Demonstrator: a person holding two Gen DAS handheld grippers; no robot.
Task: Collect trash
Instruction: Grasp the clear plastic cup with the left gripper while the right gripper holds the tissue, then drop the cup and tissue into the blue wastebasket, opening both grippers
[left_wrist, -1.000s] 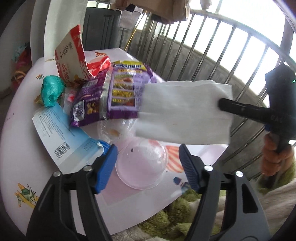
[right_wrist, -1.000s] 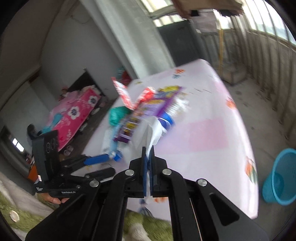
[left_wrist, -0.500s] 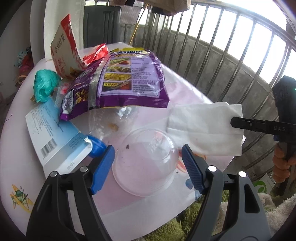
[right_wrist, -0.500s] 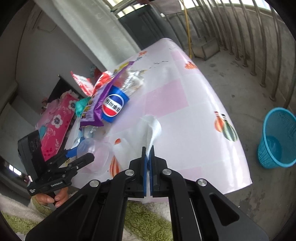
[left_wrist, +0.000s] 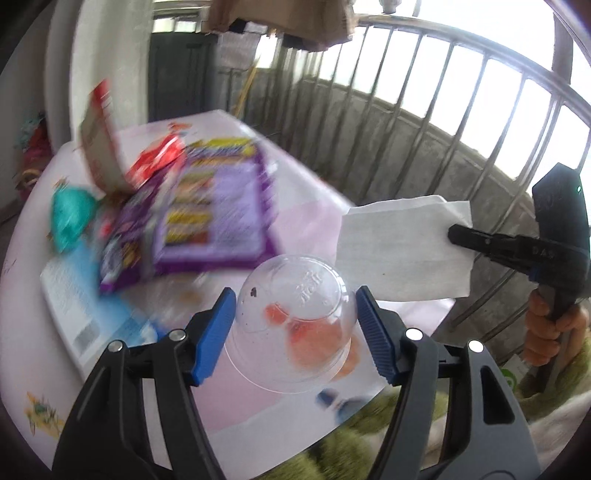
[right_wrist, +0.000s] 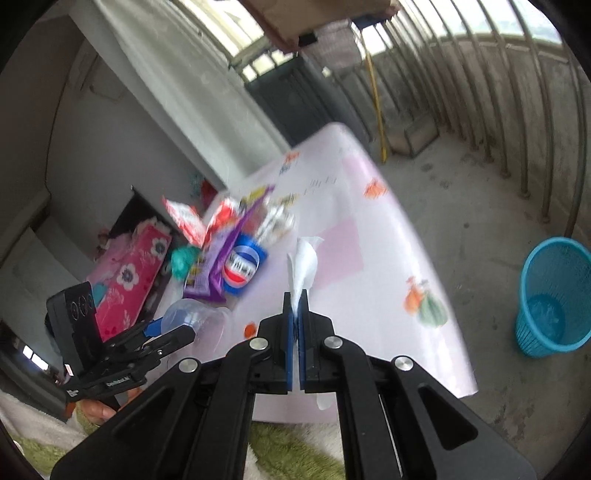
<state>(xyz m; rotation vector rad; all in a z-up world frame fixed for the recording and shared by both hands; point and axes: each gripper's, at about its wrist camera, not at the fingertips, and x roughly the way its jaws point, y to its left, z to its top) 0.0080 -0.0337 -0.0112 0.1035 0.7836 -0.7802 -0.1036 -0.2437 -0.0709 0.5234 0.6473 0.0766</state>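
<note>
Left gripper (left_wrist: 293, 314) sits nearest, its blue pads now bracketing the clear plastic cup (left_wrist: 295, 325), an upturned dome at the near edge of the worktop (left_wrist: 22, 332); its jaws have just been closing, and where half a second ago the cup lay ahead of the pads, it is now between them and appears pressed on both flanks, so a grip looks made or all but made. To the right, the right gripper (right_wrist: 294, 325) is clamped tight on a white tissue (left_wrist: 402, 247) and holds it in the air just off the worktop's right edge, lower and further out than a second ago, when it hung over the wrappers. That puts one piece of trash on its way and a second apparently secured. Further back lie the purple snack bag (left_wrist: 218, 218), a blue-and-white packet (left_wrist: 85, 314), a teal wad (left_wrist: 70, 221) and a red-and-white carton (left_wrist: 99, 147), all untouched. Far right on the floor stands the blue basket (right_wrist: 554, 295), well apart from the worktop, the likely place for both items.
</note>
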